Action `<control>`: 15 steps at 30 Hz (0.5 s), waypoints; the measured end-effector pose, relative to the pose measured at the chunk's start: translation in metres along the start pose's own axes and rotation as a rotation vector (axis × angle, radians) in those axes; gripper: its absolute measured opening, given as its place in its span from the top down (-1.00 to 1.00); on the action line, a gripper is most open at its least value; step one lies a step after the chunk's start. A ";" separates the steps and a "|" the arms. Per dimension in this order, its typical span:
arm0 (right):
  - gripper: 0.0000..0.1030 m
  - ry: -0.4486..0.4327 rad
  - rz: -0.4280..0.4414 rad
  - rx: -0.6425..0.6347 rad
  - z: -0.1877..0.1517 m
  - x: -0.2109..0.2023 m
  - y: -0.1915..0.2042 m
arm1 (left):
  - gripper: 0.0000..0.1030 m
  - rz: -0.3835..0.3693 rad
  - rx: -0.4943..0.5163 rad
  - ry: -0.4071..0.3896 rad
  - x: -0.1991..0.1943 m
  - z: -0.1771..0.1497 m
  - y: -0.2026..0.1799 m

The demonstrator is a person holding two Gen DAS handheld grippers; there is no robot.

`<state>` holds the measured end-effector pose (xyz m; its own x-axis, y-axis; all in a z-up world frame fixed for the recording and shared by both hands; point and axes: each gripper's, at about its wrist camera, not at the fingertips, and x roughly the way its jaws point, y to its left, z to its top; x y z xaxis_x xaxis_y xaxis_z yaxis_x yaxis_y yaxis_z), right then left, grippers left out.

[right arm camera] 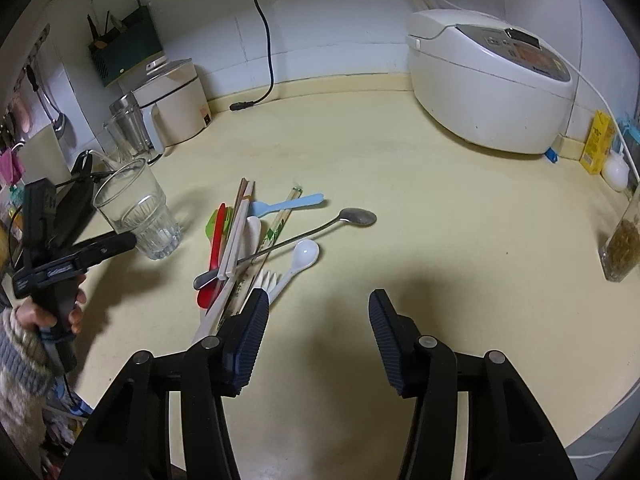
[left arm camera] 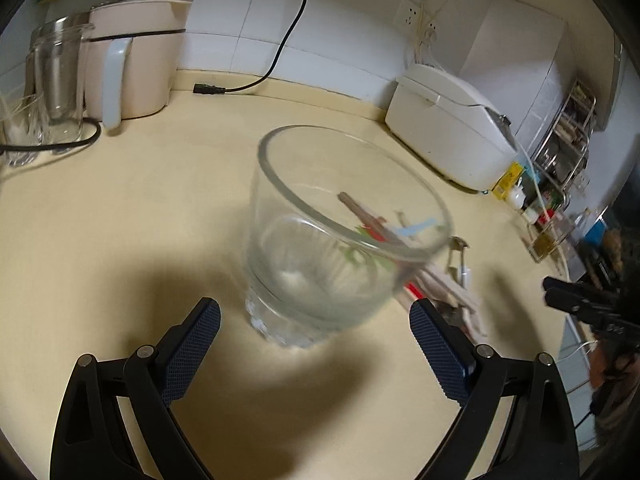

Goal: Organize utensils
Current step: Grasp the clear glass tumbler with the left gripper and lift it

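While my left fingers (left arm camera: 315, 317) spread wide, grasping nothing, the glass (left arm camera: 344, 236) stands on the worktop (left arm camera: 120, 220) just ahead. My right fingers (right arm camera: 318, 305) hang released, empty, beside the utensils (right arm camera: 256, 240) heaped near the glass (right arm camera: 138, 214).

Left claw (left arm camera: 315, 312): angled downward, jaws spread wide, blue textured pads (left arm camera: 192, 350) clear on both sides, nothing pressed between them. In the right wrist view the same claw (right arm camera: 120, 242) appears at far left, its handle gripped by a hand (right arm camera: 60, 312) with fingers wrapped round; a knitted sleeve (right arm camera: 20, 356) covers the wrist.

Right claw (right arm camera: 316, 300): tilted downward, jaws parted, ribbed pads (right arm camera: 250, 336) bare, nothing between them. From the left wrist view it (left arm camera: 576, 300) shows at the right edge, blurred.
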<state>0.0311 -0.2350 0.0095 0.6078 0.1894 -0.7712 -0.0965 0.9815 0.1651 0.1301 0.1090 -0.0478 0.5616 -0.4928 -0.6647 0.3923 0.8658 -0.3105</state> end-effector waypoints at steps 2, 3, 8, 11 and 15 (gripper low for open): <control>-0.02 -0.005 0.000 -0.010 0.000 0.000 0.001 | -0.82 -0.023 0.003 0.013 0.004 0.002 0.003; -0.02 -0.007 -0.001 -0.014 0.001 0.000 0.001 | -0.78 -0.035 0.006 0.021 0.007 0.003 0.005; -0.02 -0.003 -0.006 -0.033 0.002 0.005 0.003 | -0.71 -0.132 -0.026 0.052 0.018 0.006 0.017; -0.02 0.026 -0.013 -0.054 0.001 0.013 0.006 | -0.70 -0.157 -0.037 0.051 0.022 0.009 0.018; -0.02 0.042 0.000 -0.046 -0.001 0.017 0.008 | -0.70 -0.168 -0.041 0.052 0.026 0.010 0.016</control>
<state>0.0398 -0.2243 -0.0030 0.5743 0.1890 -0.7965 -0.1332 0.9816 0.1369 0.1584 0.1088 -0.0632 0.4517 -0.6262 -0.6354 0.4466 0.7753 -0.4466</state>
